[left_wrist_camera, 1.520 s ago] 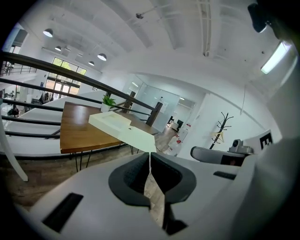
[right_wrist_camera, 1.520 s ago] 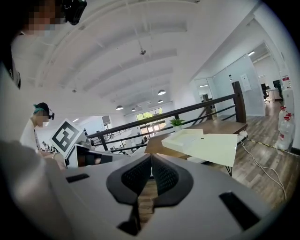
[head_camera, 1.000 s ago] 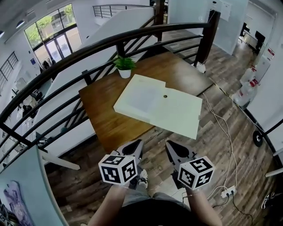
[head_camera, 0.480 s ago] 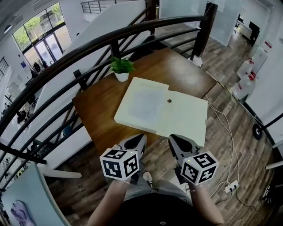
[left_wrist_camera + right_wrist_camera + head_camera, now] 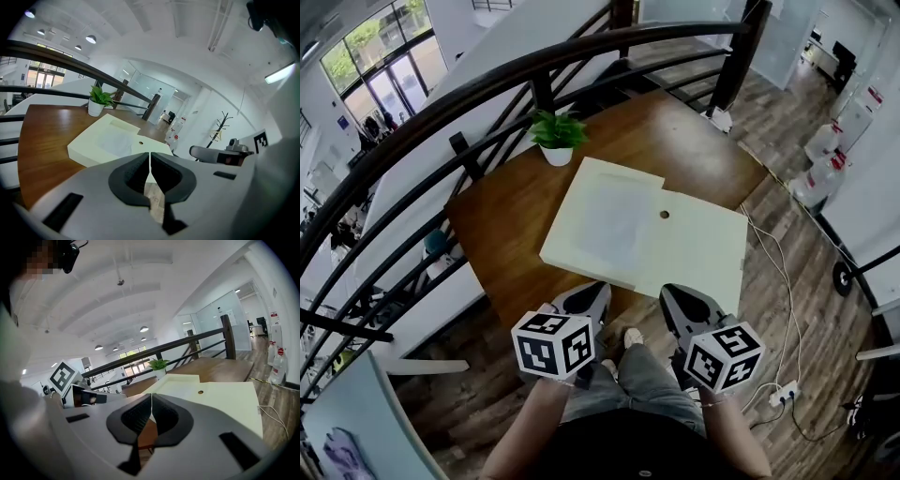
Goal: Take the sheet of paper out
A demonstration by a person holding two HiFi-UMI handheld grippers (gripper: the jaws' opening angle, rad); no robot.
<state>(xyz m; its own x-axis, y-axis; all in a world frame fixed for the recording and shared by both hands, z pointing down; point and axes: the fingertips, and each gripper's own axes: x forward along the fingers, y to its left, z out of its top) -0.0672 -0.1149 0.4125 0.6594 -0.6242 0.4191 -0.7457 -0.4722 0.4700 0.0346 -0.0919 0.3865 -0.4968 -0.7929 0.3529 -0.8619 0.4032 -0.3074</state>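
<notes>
The left gripper (image 5: pixel 584 300) and right gripper (image 5: pixel 682 302) sit side by side, just short of the near edge of a table (image 5: pixel 502 225). Directly ahead of the 2 grippers, a flat box (image 5: pixel 567 246) lies on the table. Its open lid (image 5: pixel 703 248) spreads ahead of the right gripper and overhangs the table edge. The sheet of paper (image 5: pixel 614 217) lies in the box, ahead of the left gripper. Beyond the box, ahead and left of the left gripper, a potted plant (image 5: pixel 558 141) stands on the table. A railing (image 5: pixel 487 89) curves behind the table. A power strip (image 5: pixel 781 396) lies on the floor right of the right gripper.
</notes>
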